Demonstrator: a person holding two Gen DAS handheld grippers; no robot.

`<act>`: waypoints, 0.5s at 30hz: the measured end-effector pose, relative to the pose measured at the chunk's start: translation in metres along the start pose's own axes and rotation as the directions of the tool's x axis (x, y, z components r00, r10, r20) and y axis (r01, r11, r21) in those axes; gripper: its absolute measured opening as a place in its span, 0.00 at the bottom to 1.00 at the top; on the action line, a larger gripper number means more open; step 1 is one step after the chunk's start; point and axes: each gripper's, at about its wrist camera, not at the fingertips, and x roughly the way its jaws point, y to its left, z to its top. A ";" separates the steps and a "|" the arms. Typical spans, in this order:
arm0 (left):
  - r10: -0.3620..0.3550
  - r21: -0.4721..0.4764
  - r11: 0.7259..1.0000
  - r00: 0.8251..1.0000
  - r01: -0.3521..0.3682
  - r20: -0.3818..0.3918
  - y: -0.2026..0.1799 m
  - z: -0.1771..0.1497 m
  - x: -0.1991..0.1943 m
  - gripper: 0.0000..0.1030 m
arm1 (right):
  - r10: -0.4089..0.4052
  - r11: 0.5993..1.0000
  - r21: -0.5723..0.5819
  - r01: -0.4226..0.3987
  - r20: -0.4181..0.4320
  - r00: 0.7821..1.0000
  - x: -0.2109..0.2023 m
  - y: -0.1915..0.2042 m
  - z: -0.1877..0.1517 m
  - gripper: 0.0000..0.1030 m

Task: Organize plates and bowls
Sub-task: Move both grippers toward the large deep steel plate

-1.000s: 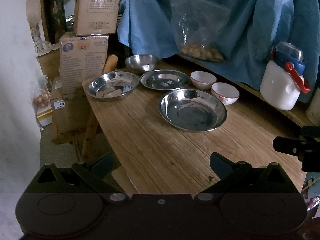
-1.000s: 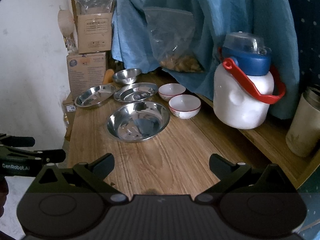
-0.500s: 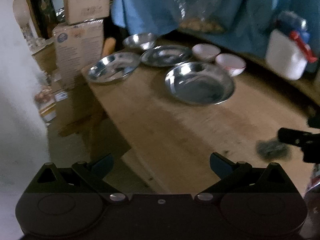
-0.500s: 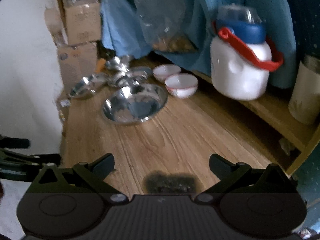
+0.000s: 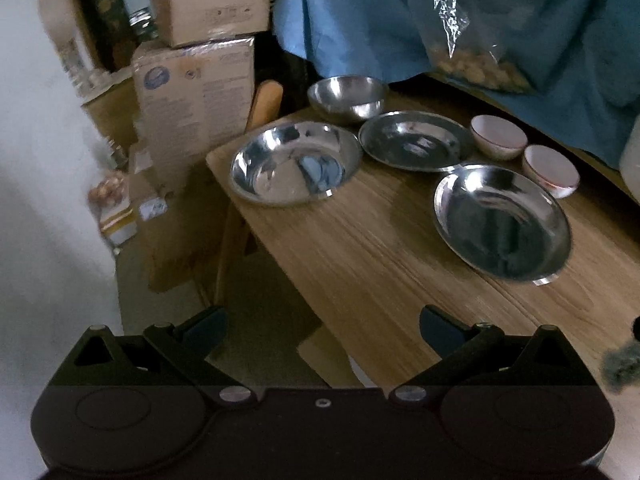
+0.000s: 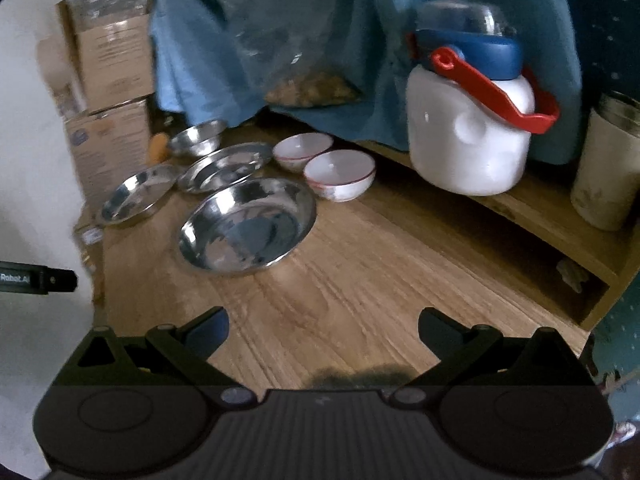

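On the wooden table lie three steel plates: a left one, a far one and a near right one. A steel bowl stands behind them, and two white bowls with red rims sit to the right. My left gripper is open over the table's near left edge, short of the plates. My right gripper is open above bare wood, in front of the near steel plate and the white bowls.
A white jug with a blue lid and red handle and a steel tumbler stand on a raised wooden shelf at right. Blue cloth and a plastic bag hang behind. Cardboard boxes stack at left.
Both grippers moved forward and closer to the dishes, with the views tilting down toward the table. The left view swung left toward the table corner. Both stayed open.
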 end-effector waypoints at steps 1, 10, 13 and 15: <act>-0.017 0.016 1.000 1.000 0.017 0.002 0.008 0.007 0.008 0.99 | -0.023 1.000 0.020 0.023 0.007 1.000 0.002 0.004 0.001 1.00; -0.186 0.160 0.971 0.982 0.180 0.020 0.073 0.065 0.071 0.99 | -0.189 0.967 0.180 0.177 0.047 0.981 0.028 0.078 0.019 1.00; -0.203 0.170 0.966 0.979 0.197 0.018 0.094 0.080 0.081 0.99 | -0.187 0.969 0.169 0.180 0.028 0.982 0.036 0.110 0.030 1.00; -0.213 0.168 0.964 0.976 0.205 0.031 0.106 0.089 0.086 0.99 | -0.171 0.978 0.128 0.163 0.050 0.984 0.037 0.126 0.038 1.00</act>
